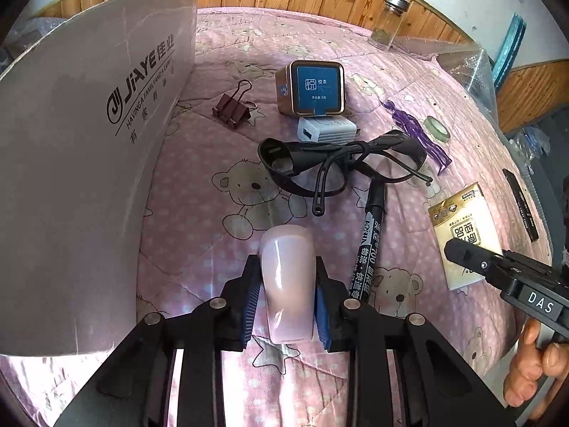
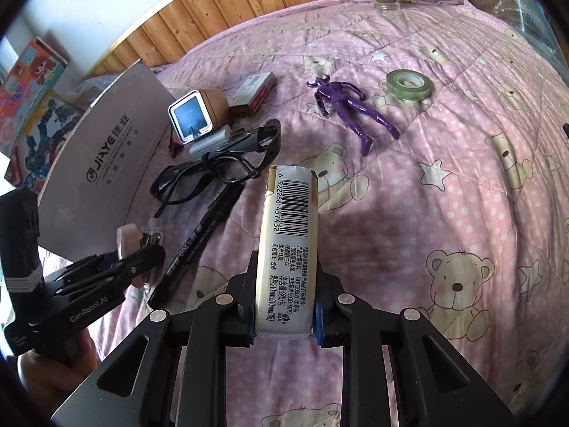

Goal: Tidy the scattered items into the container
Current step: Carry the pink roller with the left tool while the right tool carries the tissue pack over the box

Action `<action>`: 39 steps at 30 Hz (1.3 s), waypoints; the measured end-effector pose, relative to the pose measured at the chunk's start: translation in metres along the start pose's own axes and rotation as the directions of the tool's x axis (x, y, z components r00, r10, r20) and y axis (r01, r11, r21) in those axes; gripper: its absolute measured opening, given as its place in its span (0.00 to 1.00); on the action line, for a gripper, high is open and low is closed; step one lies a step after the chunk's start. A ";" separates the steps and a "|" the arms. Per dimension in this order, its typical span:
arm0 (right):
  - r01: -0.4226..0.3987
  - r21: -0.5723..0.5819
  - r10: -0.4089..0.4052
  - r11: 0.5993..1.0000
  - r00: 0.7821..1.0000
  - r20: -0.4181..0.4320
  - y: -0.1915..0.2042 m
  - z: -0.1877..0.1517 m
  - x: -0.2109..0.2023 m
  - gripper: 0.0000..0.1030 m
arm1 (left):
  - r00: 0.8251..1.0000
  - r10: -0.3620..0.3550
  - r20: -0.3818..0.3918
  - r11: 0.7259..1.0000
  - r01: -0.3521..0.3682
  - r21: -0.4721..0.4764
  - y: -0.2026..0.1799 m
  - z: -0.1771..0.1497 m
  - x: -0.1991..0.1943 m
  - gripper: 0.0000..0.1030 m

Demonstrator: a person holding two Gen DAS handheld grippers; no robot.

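**Two things picked up, lots still on the bed**

We hold one thing in each gripper. Our left gripper [image 1: 287, 291] is pinching a smooth pink case [image 1: 286, 284]. Our right gripper [image 2: 284, 302] is pinching a tissue pack [image 2: 286, 249] w/ a barcode on it. Both are up off the pink bear bedspread [image 2: 462, 185]. The cardboard box [image 1: 89, 142] stands on our left, just beside the pink case. We can't see inside it, so we can't tell if anything is in there yet.

We think the job is just getting going. Still lying on the bed: the dark glasses [image 1: 338, 163], the black marker [image 1: 370, 242], the white charger [image 1: 327, 130], the small square tin [image 1: 313, 87], the binder clip [image 1: 233, 105], the purple toy figure [image 2: 350, 106] & the green tape roll [image 2: 409, 85].

The left view shows the binder clip well, plus a glass jar [image 1: 389, 17] at the far edge and a black flat thing at the right edge. The right view shows the purple toy as a whole little man, and a red and white small box [image 2: 254, 92] behind the tin, which the left view hides.
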State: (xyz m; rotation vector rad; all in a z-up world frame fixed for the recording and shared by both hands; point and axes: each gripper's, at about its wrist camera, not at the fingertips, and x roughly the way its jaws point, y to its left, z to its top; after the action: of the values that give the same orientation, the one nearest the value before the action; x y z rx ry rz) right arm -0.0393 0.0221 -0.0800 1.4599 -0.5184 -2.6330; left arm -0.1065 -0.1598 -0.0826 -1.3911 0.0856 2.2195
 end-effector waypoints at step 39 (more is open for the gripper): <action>-0.065 -0.200 0.093 0.978 0.987 0.134 0.087 -0.002 -0.069 0.23 | 0.983 -0.032 0.180 0.999 0.033 0.003 -0.021 0.016 -0.114 0.27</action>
State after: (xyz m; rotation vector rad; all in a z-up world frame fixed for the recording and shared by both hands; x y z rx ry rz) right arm -0.0076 -0.0442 0.0039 1.1773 -0.3110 -2.6505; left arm -0.0717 -0.1812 0.0269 -1.1770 -0.0007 2.3066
